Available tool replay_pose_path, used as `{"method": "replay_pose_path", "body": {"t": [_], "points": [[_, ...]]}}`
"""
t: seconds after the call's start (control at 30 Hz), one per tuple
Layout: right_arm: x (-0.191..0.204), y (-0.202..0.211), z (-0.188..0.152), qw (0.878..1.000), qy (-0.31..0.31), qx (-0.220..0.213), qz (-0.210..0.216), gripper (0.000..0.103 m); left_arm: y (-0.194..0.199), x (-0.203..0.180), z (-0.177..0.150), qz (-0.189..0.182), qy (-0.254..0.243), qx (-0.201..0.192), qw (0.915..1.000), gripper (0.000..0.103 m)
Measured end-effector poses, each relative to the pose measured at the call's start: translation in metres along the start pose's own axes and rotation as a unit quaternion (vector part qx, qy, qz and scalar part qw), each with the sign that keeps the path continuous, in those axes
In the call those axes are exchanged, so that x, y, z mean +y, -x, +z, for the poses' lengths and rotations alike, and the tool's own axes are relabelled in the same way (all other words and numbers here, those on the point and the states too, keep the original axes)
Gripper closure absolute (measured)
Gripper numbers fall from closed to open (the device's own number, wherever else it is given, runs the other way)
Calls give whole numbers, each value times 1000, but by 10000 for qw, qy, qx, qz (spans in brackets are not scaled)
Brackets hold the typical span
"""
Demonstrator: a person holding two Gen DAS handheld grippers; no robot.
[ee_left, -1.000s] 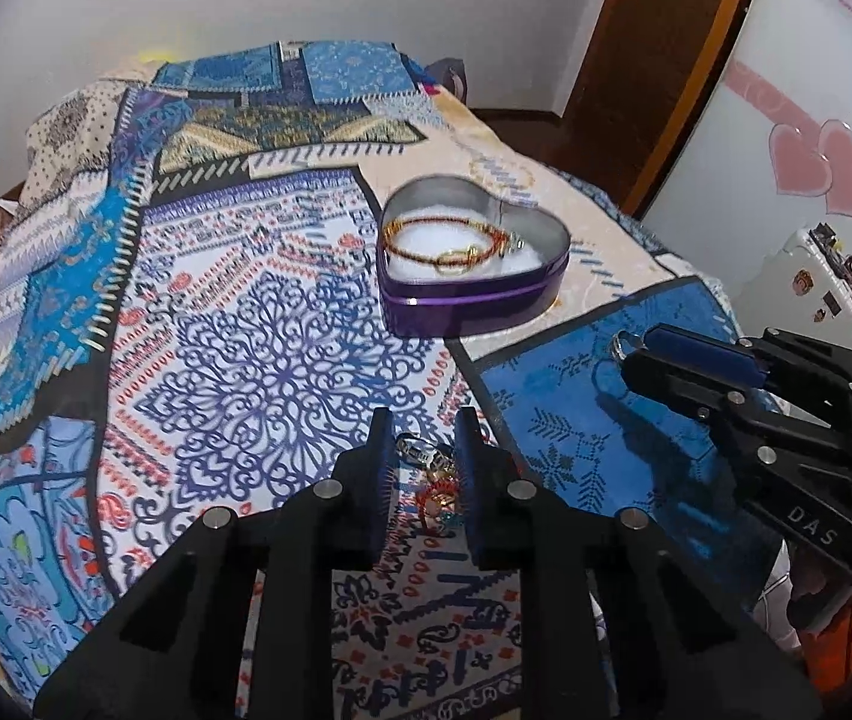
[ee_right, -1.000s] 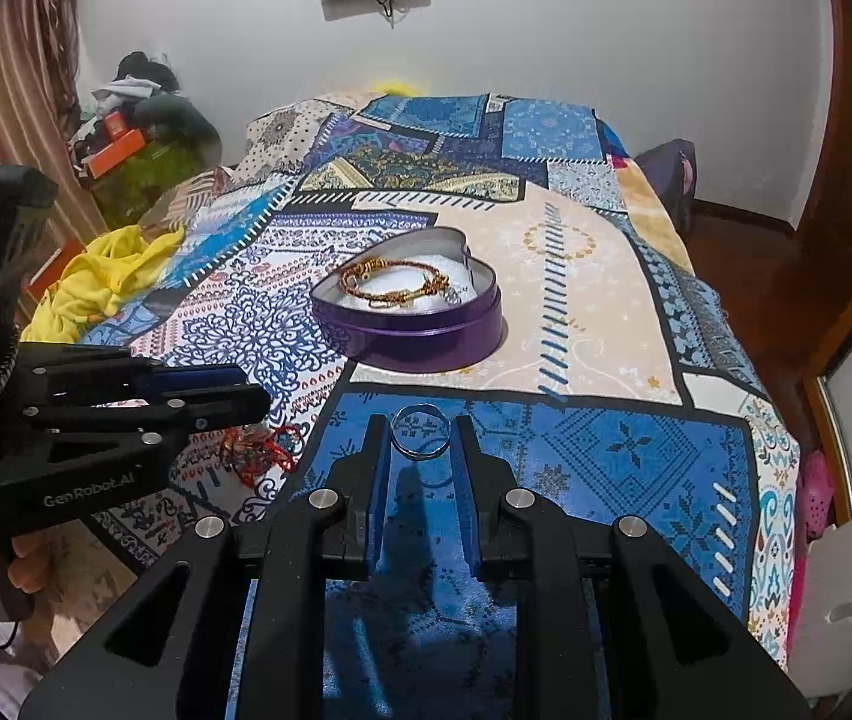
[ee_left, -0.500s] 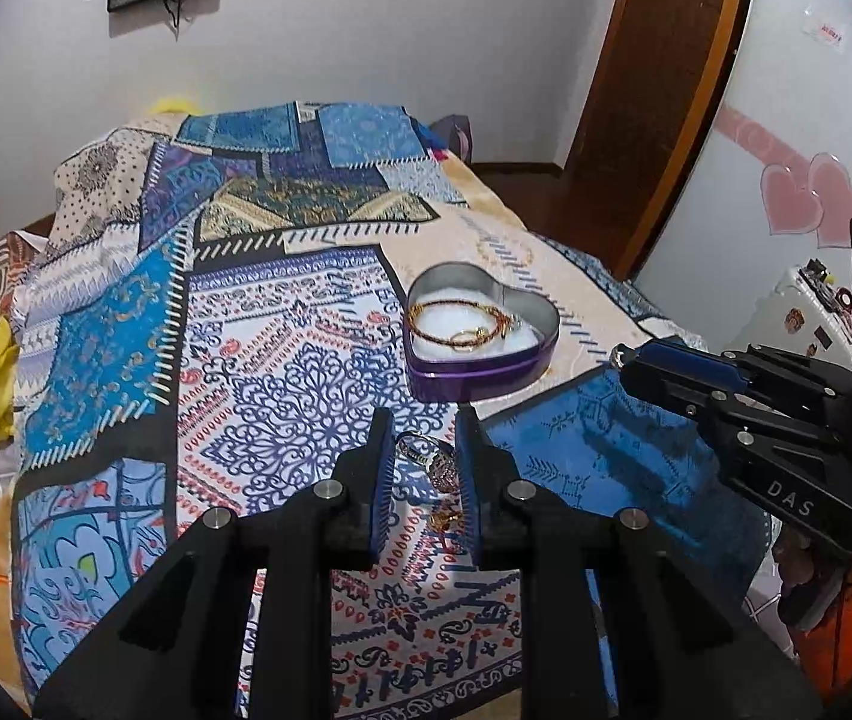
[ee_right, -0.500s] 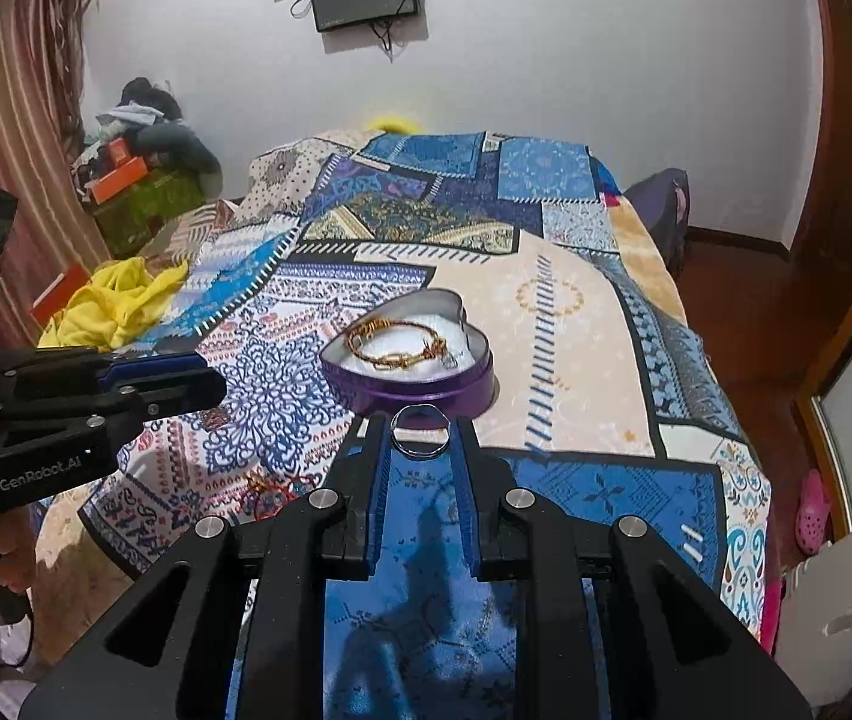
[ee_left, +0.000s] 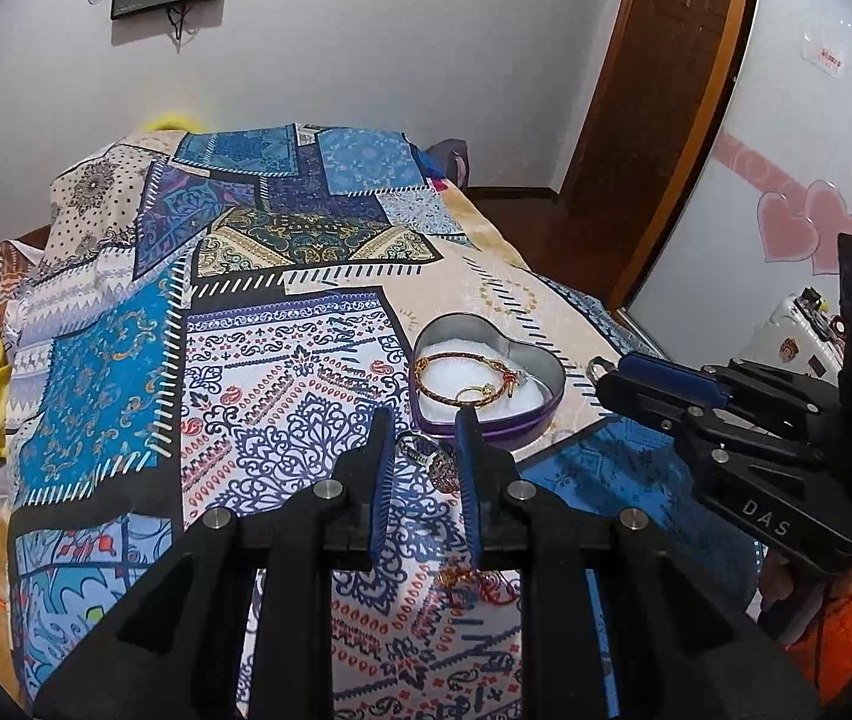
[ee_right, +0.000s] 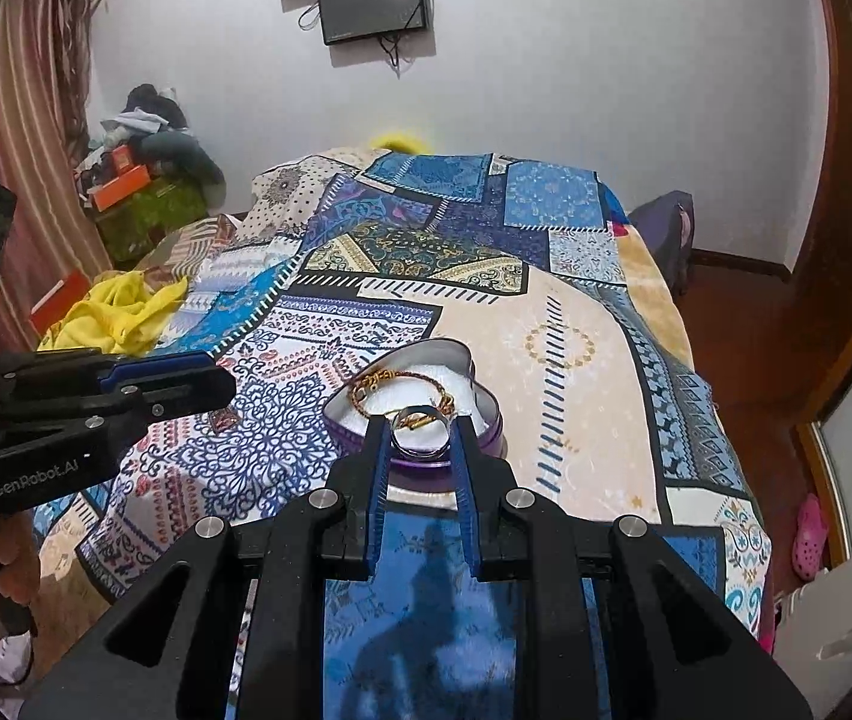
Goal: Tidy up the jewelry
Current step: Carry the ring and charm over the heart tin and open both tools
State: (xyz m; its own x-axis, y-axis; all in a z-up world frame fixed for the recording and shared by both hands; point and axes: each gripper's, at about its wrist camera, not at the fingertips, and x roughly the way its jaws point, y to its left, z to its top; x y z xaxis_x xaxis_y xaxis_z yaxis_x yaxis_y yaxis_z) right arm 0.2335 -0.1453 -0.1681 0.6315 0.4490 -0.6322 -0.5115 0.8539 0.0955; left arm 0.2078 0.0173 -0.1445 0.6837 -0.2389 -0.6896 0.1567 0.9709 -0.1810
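Both your grippers have lifted off the bedspread [ee_left: 282, 396] since a second ago. Your left gripper [ee_left: 423, 450] is clenched on a patterned ring [ee_left: 426, 457] between its tips, just near of the heart tin [ee_left: 537, 420]. Your right gripper [ee_right: 420, 438] grasps a silver ring [ee_right: 420, 435] over the tin's near edge, bracelet [ee_right: 402, 384] inside.

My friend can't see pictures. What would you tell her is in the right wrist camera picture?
The right gripper pinches a silver ring in its jaws, above a patchwork bedspread. Just beyond sits a purple heart-shaped tin holding a gold bracelet. The left gripper reaches in from the left.
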Motion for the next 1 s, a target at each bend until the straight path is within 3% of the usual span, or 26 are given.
{"method": "replay_pose_path", "body": {"t": [0.5,1.0], "points": [[-6,-28,7,9997,71,233,99,85,-41,5,24,-339,177,177,9991,84],[-11,-43,9,9992,82,385,91,85,-67,-8,36,-299,-95,298,9991,84]]}}
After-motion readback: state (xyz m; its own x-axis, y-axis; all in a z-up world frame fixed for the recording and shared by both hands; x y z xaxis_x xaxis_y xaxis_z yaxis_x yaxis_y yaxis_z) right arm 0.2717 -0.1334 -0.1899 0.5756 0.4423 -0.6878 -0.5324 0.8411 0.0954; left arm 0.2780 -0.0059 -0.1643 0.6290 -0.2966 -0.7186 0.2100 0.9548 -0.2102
